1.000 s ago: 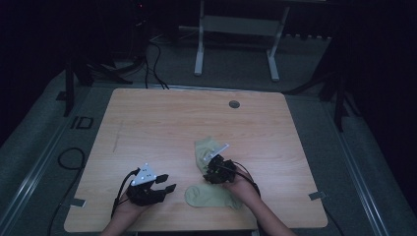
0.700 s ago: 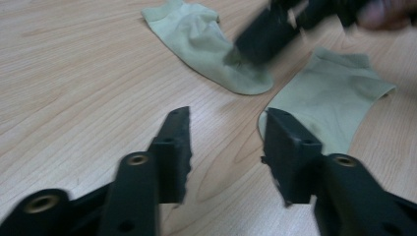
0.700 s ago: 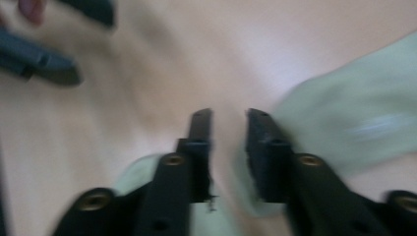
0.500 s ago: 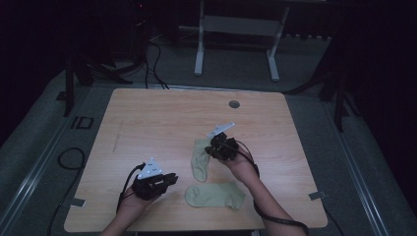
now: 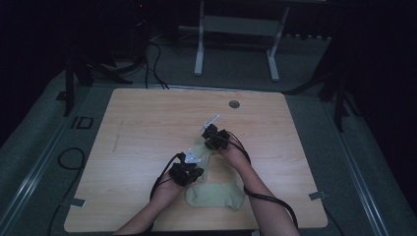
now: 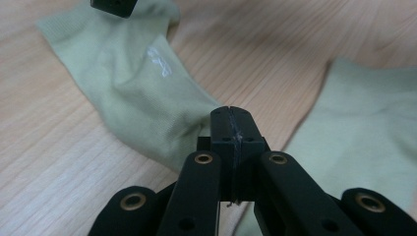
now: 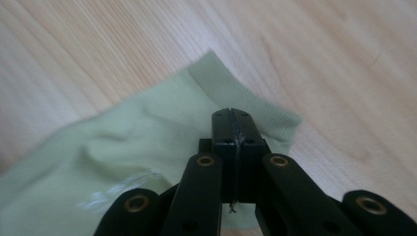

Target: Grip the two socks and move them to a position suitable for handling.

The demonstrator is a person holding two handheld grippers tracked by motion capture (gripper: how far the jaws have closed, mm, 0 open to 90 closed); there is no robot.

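Observation:
Two pale green socks lie on the wooden table (image 5: 147, 128). The farther sock (image 5: 203, 152) stretches between my two grippers. My left gripper (image 5: 195, 164) has just been closing. Its jaws now meet on that sock's near end (image 6: 137, 98), with folds in the fabric running into the tips (image 6: 231, 115). My right gripper (image 5: 208, 141) is shut on the same sock just behind its ribbed cuff (image 7: 246, 98), and the fabric bunches under the tips (image 7: 232, 115). The second sock (image 5: 216, 194) lies flat near the front edge, to the right in the left gripper view (image 6: 364, 123).
A round cable hole (image 5: 234, 104) sits near the table's far edge. Bare wood spreads to the left and behind the socks. On the dark floor past the table stand a metal frame (image 5: 236, 24) and loose cables (image 5: 152, 59).
My left gripper has moved right to the sock's near end and its jaws have come together. My right gripper has moved away up the table, and the sock now lies stretched between the two.

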